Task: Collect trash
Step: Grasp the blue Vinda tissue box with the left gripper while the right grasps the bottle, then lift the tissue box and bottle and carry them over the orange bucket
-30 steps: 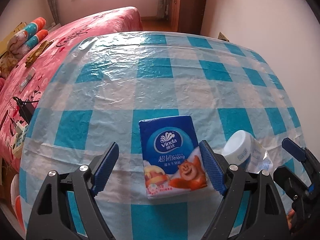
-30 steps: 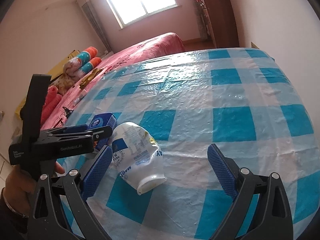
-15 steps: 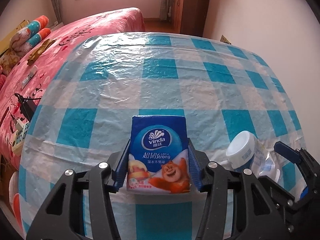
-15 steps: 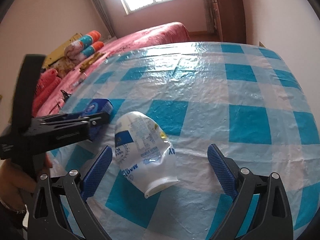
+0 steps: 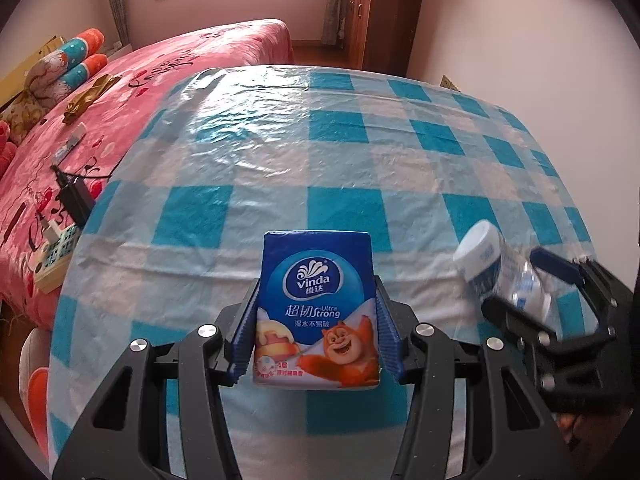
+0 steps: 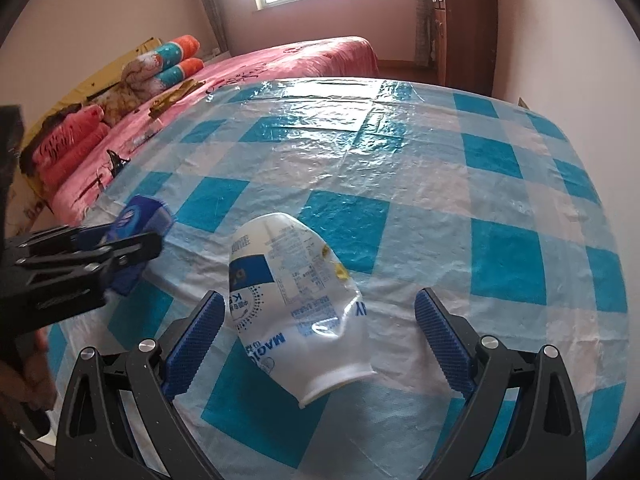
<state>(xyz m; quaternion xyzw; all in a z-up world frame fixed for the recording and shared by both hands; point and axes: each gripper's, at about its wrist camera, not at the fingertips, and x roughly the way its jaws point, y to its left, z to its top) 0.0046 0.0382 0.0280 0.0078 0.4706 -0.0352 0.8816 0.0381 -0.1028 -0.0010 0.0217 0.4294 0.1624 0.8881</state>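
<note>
The left gripper (image 5: 316,332) has just clamped the tissue pack (image 5: 316,312) — apparently lifted slightly off the tabletop (image 6: 440,200). The right gripper (image 6: 320,340) stands wide around the lying bottle (image 6: 296,304) — not yet gripping.

Your left wrist camera sits just behind the left gripper (image 5: 316,332) and looks steeply down and forward along its fingers, close over the near edge of the checked table (image 5: 360,152), with the bed (image 5: 132,92) to the left and a window at the far wall. Your right wrist camera sits behind the right gripper (image 6: 320,340), tilted down the same way, also close over the table. Both views share the table, bed and window. Each catches the other gripper at its edge, and both show the tissue pack (image 5: 316,304) and bottle (image 6: 292,300).
</note>
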